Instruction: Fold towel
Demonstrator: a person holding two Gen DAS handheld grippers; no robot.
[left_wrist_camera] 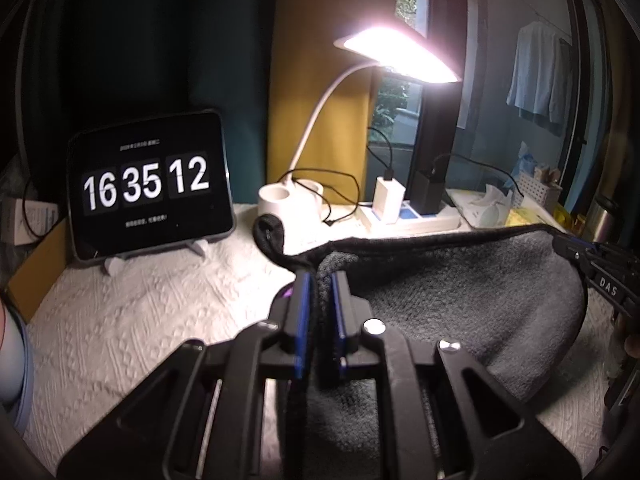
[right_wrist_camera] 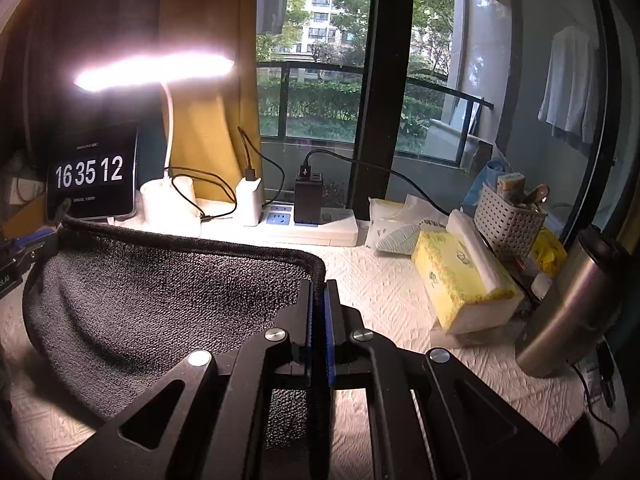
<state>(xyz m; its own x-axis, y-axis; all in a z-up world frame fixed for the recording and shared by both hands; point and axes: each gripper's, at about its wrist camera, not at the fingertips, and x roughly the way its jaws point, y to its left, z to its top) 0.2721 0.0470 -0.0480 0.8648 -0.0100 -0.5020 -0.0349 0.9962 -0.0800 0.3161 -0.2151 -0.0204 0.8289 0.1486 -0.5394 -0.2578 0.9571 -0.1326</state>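
Observation:
A dark grey towel with a black hem hangs stretched between my two grippers above a white textured table cover. My left gripper is shut on the towel's left corner, with the hem pinched between its blue pads. My right gripper is shut on the towel's right corner. The towel sags in the middle and its lower part rests on the cover. The right gripper also shows at the right edge of the left wrist view.
At the back stand a tablet clock, a lit white desk lamp, a power strip with chargers, a yellow tissue pack, a white basket and a steel flask at the right.

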